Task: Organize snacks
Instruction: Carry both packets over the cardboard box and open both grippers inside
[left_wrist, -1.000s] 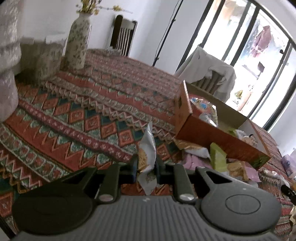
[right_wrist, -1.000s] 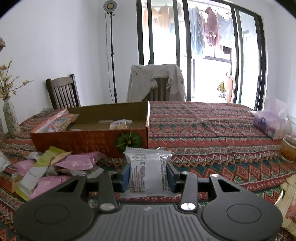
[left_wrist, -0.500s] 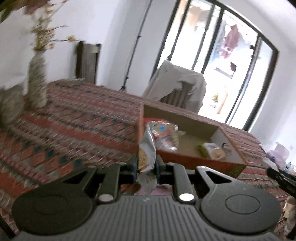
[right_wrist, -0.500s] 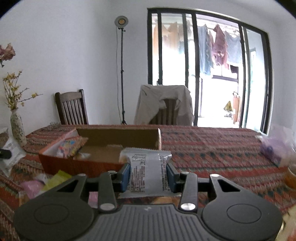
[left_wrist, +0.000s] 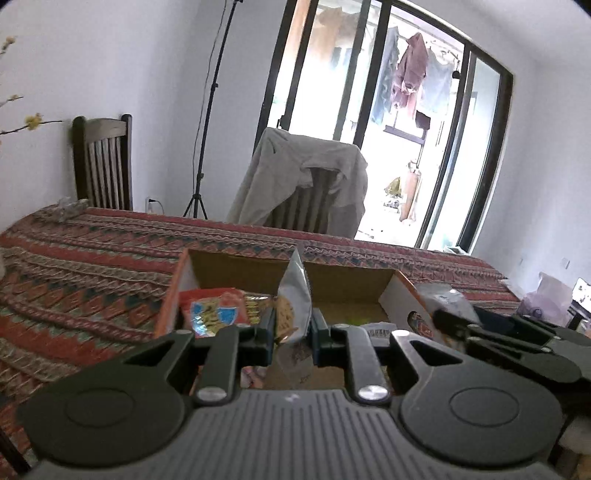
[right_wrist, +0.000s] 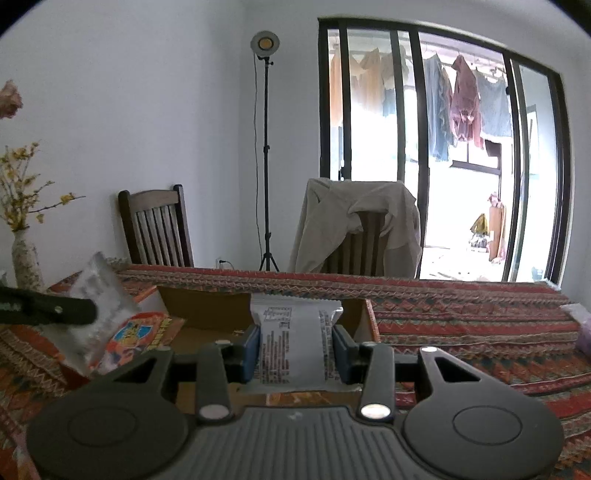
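My left gripper (left_wrist: 293, 328) is shut on a grey cookie packet (left_wrist: 293, 295), held edge-on over the near side of the open orange cardboard box (left_wrist: 170, 295). A red and blue snack bag (left_wrist: 214, 310) lies in the box's left part. My right gripper (right_wrist: 295, 349) is shut on a white printed snack packet (right_wrist: 293, 339), held flat above the same box (right_wrist: 364, 317). In the right wrist view the left gripper's finger (right_wrist: 55, 312) and its packet (right_wrist: 92, 295) show at the left. In the left wrist view the right gripper (left_wrist: 454, 321) enters from the right.
The table wears a red patterned cloth (right_wrist: 461, 314). Behind it stand a wooden chair (right_wrist: 155, 225), a chair draped with a beige garment (right_wrist: 354, 225) and a lamp stand (right_wrist: 266, 147). A flower vase (right_wrist: 24, 258) stands at the far left.
Both grippers have carried their packets toward the box and a little higher; the box now lies right under them. The loose wrappers on the cloth have dropped out of view.
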